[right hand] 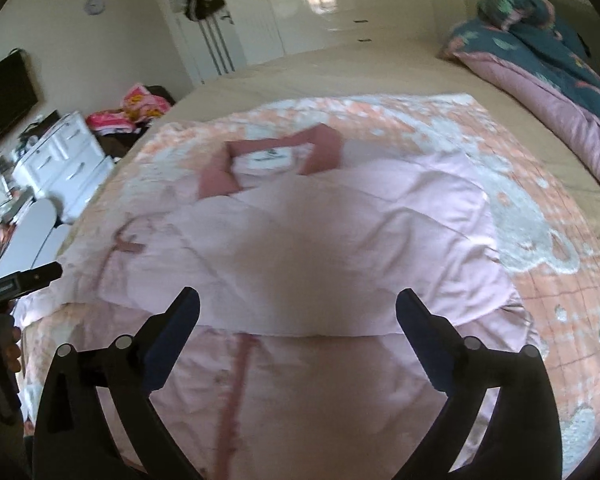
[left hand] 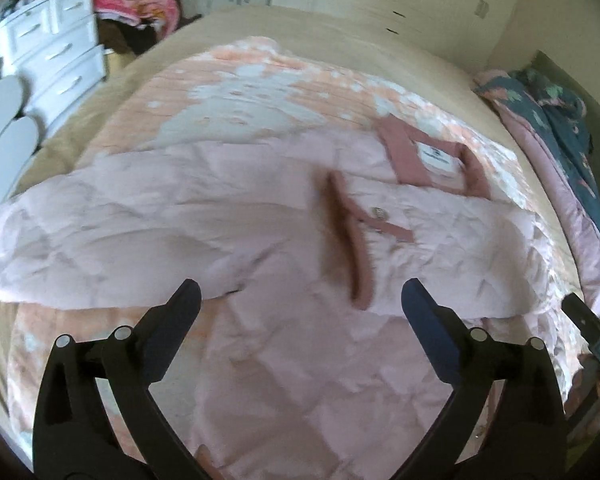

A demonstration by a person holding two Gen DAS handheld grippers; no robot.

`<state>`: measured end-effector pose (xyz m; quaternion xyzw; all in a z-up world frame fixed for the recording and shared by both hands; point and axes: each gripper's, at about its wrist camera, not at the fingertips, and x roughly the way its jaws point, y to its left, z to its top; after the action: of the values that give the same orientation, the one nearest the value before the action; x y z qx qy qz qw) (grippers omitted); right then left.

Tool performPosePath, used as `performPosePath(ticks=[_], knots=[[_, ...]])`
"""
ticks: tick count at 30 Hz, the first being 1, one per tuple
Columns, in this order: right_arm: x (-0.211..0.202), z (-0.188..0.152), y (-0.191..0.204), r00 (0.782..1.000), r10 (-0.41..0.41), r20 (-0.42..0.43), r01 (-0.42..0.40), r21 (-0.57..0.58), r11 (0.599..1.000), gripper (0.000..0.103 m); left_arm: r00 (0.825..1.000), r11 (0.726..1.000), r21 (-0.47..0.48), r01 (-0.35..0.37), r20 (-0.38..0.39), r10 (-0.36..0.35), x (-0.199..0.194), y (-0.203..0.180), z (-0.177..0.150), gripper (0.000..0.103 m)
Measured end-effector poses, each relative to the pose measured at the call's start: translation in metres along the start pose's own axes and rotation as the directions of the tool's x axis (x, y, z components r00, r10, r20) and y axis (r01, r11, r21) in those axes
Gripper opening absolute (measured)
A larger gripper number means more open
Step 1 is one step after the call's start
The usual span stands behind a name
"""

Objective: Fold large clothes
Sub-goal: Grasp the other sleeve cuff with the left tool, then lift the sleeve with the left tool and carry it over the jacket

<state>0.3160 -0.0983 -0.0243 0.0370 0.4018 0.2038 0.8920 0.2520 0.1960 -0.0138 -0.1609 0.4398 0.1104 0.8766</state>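
A: What is lying on the bed [right hand: 340, 60]?
B: A pink padded coat [left hand: 260, 208], spreading over a peach blanket [right hand: 540, 300], just ahead of both tongs.
A: And the tongs?
B: Left tongs [left hand: 300, 300] and right tongs [right hand: 298, 306] are gaping wide, gripping nothing, hovering above the coat.

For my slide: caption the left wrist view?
Open left gripper above a pale pink quilted coat on the bed.
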Motion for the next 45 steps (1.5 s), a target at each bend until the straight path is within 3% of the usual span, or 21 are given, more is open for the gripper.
performPosePath(ticks=[6,12,19,28,38,45], knots=[[-0.002,-0.001,0.039,0.999,0.033,0.012,-0.033,-0.049,0.998,0.099,1.0,0.991,-0.133,-0.002,0.025,0.005,-0.015,0.047,-0.007,0.094],[0.0,-0.005,0.08,0.997,0.072,0.02,-0.07,-0.085,0.994,0.099,0.998,0.962,-0.269,-0.049,0.027,0.058,-0.019,0.1,-0.024,0.094],[0.015,-0.002,0.131,0.992,0.122,-0.011,-0.122,-0.155,0.98,0.099,0.99,0.932,-0.342,-0.118,0.032,0.137,-0.024,0.145,-0.039,0.094],[0.041,-0.013,0.199,0.979,0.187,-0.084,-0.201,-0.212,0.956,0.099,0.981,0.88,-0.452,-0.143,0.051,0.186,-0.025,0.196,-0.048,0.094],[0.068,-0.015,0.262,0.965,0.22,-0.142,-0.254,-0.299,0.92,0.099,0.974,0.802,-0.575,-0.163,0.034,0.223,-0.011,0.252,-0.057,0.094],[0.082,-0.014,0.279,0.96,0.228,-0.165,-0.269,-0.302,0.915,0.099,0.971,0.721,-0.675,-0.155,0.032,0.238,0.0,0.291,-0.055,0.094]])
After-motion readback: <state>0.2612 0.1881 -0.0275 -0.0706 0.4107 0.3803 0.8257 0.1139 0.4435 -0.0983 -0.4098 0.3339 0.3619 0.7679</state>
